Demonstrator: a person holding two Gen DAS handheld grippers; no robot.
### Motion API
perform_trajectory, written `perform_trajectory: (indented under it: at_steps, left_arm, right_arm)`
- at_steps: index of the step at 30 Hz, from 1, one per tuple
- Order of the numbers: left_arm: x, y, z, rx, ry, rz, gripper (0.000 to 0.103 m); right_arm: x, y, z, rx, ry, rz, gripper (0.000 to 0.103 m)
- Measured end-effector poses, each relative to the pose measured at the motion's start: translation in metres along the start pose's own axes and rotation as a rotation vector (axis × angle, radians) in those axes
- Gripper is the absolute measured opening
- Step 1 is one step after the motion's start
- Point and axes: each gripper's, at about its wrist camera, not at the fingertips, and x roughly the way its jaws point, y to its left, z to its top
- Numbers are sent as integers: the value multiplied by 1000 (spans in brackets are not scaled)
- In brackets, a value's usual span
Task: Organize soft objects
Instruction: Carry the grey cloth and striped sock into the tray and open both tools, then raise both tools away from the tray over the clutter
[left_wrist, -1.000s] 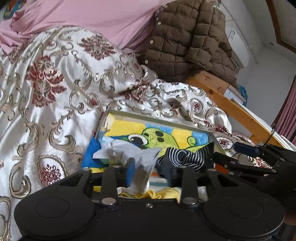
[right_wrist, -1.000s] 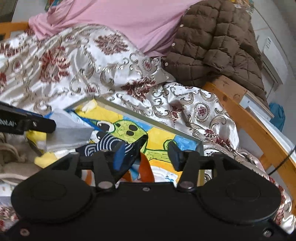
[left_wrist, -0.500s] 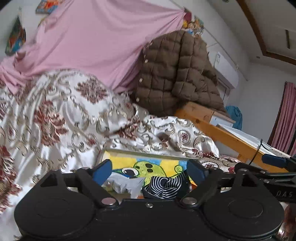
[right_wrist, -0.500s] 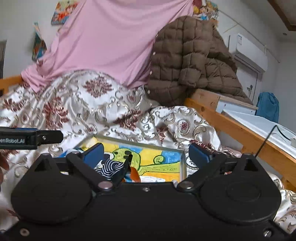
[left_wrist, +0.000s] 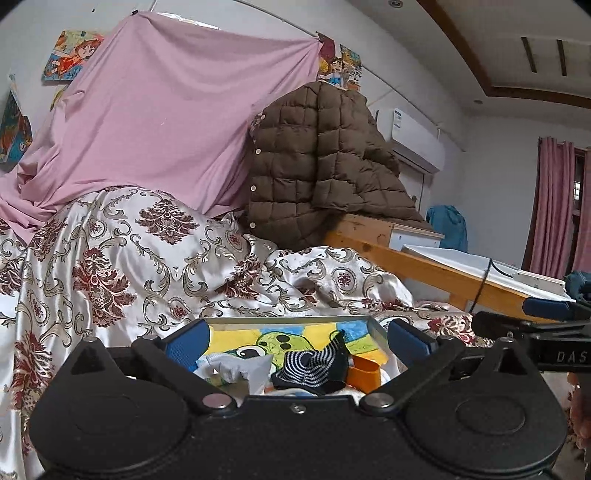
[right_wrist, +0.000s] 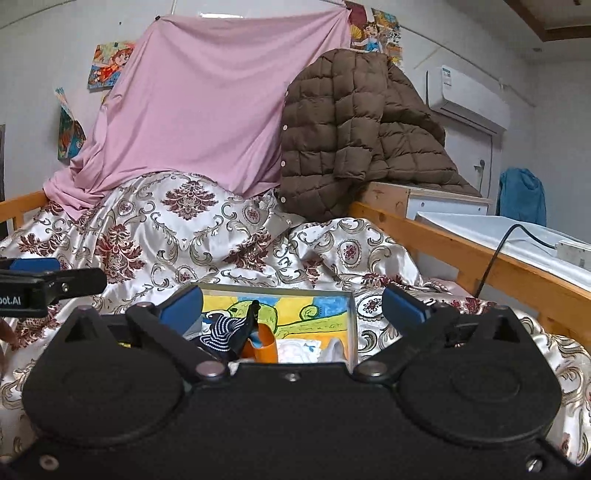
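An open box with a green cartoon figure painted inside lies on the bed. In it lie a black-and-white striped sock, a grey cloth and an orange piece. My left gripper hangs back from the box, its jaws opening wide with nothing between the pads. In the right wrist view the box also holds the sock and a white cloth. My right gripper is likewise opening, empty, just short of the box.
A patterned satin quilt is heaped behind the box, with a pink sheet and a brown quilted jacket beyond. A wooden bed rail and a white board with a cable run along the right.
The left gripper let go of the grey cloth and the right let go of the striped sock; both opened wide and drew back and up from the box.
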Motion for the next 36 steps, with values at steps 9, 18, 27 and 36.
perform_trajectory:
  at_steps: [9,18,27,36]
  left_arm:
    - [-35,-6,-10,58,17,48,102]
    - [-58,-15,-15,112,49,96,102]
    - [-75,-26,-26,147,112,128,102]
    - [-85,-26,-32,123,164,160,102]
  right_arm:
    - [-35,3,-3,4,-44,26,102]
    - [-66,0,-11,29,-54,46,102]
    - [-85,-10,-15,60,-46,43,102]
    - [-91,-10,-27,57,17,26,102]
